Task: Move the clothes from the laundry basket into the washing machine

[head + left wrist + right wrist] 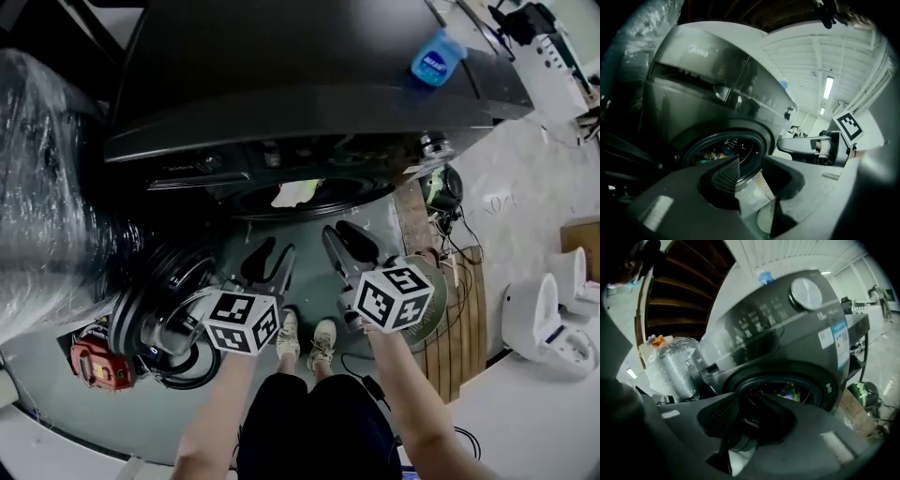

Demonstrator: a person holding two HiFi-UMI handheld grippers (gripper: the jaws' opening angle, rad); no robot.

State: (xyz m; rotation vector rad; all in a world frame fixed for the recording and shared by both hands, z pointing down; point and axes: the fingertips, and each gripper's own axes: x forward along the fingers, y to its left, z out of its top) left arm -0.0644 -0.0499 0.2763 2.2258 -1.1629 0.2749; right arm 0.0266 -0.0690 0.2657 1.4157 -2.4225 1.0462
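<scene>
**Empty grippers at the open washer: reach for the next load**

Left of the washing machine (309, 103) stands a plastic-wrapped bundle (47, 187). The machine's round door (159, 314) hangs swung open low at its front left.

Just right of that door, in front of the machine, the left gripper (277, 255) hovers with its jaws apart. Only floor shows between them.

Clothes (295, 193) already lie inside the drum, pale from above and multicoloured in both gripper views.

The right gripper (339, 234) is beside the left one, just below the drum mouth. Its jaws are also parted, more narrowly, and hold nothing.

On the machine's top, toward the right, sits a blue bottle (436, 58).

A round olive thing (433, 319) lies on the floor off the machine's front right. I cannot tell whether it is the laundry basket.

With nothing in either gripper, the step seems to be going for more clothes. To do it well, I would:

- keep the left arm clear of the open door;
- find the basket before committing;
- spread the jaws wide and pinch a bunched fold, not a loose edge;
- carry each piece deep past the drum rim so nothing drapes over the seal.
</scene>
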